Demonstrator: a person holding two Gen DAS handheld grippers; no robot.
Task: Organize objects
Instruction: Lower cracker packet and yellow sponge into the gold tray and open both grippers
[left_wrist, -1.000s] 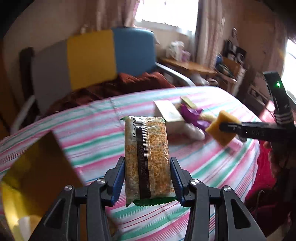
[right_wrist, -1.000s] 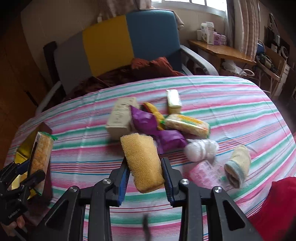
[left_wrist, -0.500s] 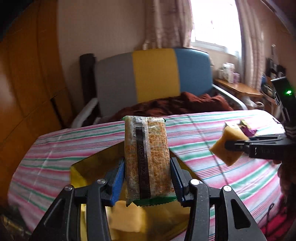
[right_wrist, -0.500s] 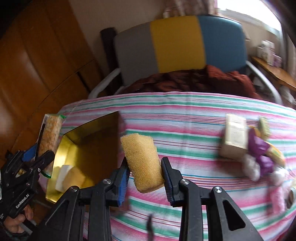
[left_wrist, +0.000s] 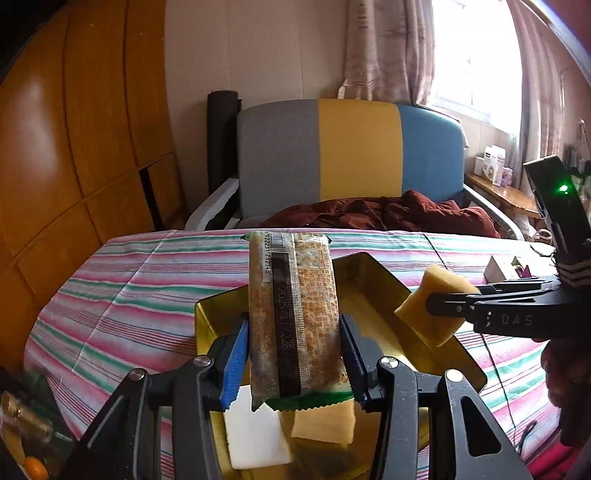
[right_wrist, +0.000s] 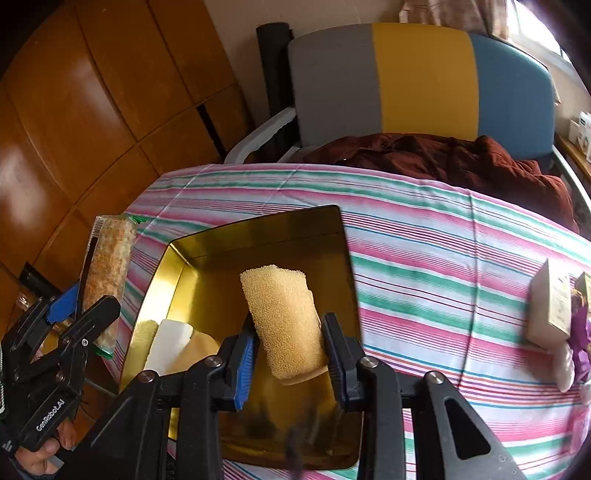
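Clamping a snack packet (left_wrist: 293, 317), the left gripper (left_wrist: 293, 354) hovers over the gold tin's (right_wrist: 258, 236) near-left rim; the right gripper (right_wrist: 290, 354) pinches a sponge (right_wrist: 284, 317) above its open middle.

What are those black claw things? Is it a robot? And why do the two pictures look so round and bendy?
No robot here. A person holds a hand-held gripper in each hand, like big tongs. Each one carries a small camera with a very wide lens, which bends the picture.

One picture looks along the left hand-held gripper. It is squeezing a snack packet. The other looks along the right hand-held gripper, which is squeezing a yellow sponge. Each camera also catches the other gripper off to the side.

Both hang over a shiny gold tin on a table with a striped cloth. A white block and something tan already lie inside. More things wait at the table's far right.
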